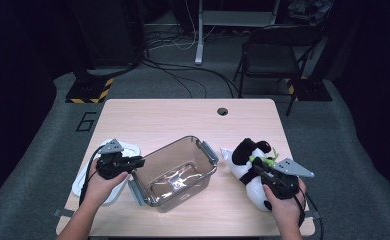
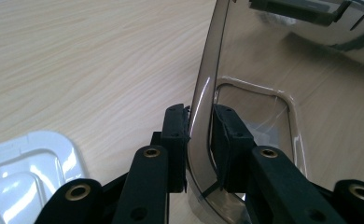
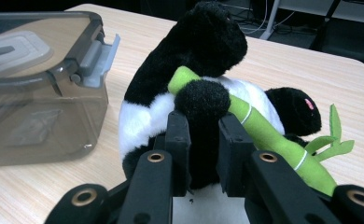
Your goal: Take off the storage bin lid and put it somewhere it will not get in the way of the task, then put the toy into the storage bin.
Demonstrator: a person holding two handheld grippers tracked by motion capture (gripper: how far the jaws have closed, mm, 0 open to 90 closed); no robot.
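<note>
High view: a clear smoky plastic container (image 1: 175,172) sits near the middle of the wooden table (image 1: 183,117), open at the top, with grey latches on its short ends. Its inside looks empty; through the bottom I can make out just reflections and the table grain. Left of it, a white lid (image 1: 128,148) lies flat on the table, partly under the person's left hand.

The left gripper (image 1: 137,162) is clamped on the container's near-left wall. Left gripper view confirms this: one black pad is outside the transparent wall (image 2: 199,121) and the other inside, both pressing on it, with the white lid's corner (image 2: 26,163) at lower left.

On the right side of the table lies a plush panda (image 1: 250,167), black and white, well outside the container and just beside its right end. The right gripper (image 1: 261,172) is closed on the panda. Right gripper view shows the jaws squeezing one of its black paws (image 3: 202,126), which hugs a green bamboo stalk (image 3: 273,140) of felt. The container's latch (image 3: 94,58) is visible to the left, apart from the toy
</note>
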